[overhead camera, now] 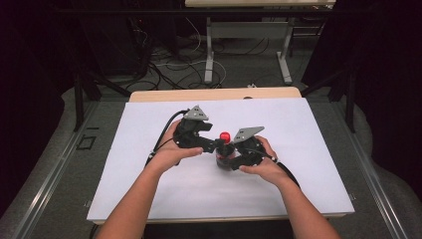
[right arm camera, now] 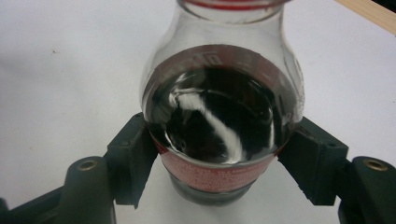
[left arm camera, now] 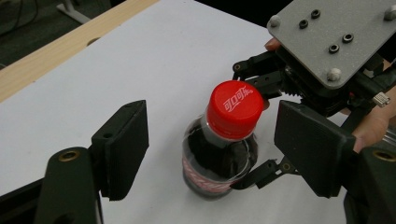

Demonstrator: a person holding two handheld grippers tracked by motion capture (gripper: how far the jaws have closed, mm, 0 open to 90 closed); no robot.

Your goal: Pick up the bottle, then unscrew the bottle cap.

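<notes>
A small cola bottle (overhead camera: 225,152) with a red cap (left arm camera: 235,108) stands upright on the white table top (overhead camera: 149,124). It holds dark liquid and wears a red label (right arm camera: 210,172). My right gripper (right arm camera: 217,161) is shut on the bottle's body at label height, one jaw on each side. My left gripper (left arm camera: 210,144) is open; its two jaws stand apart on either side of the cap and neck, not touching them. In the high view the left gripper (overhead camera: 214,143) comes in from the left and the right gripper (overhead camera: 231,162) from the right, both held in the person's hands.
The table's wooden far edge (overhead camera: 214,93) lies beyond the white sheet. Behind it are cables (overhead camera: 169,64) on the floor and white legs (overhead camera: 209,55) of another table. Dark curtains stand at both sides.
</notes>
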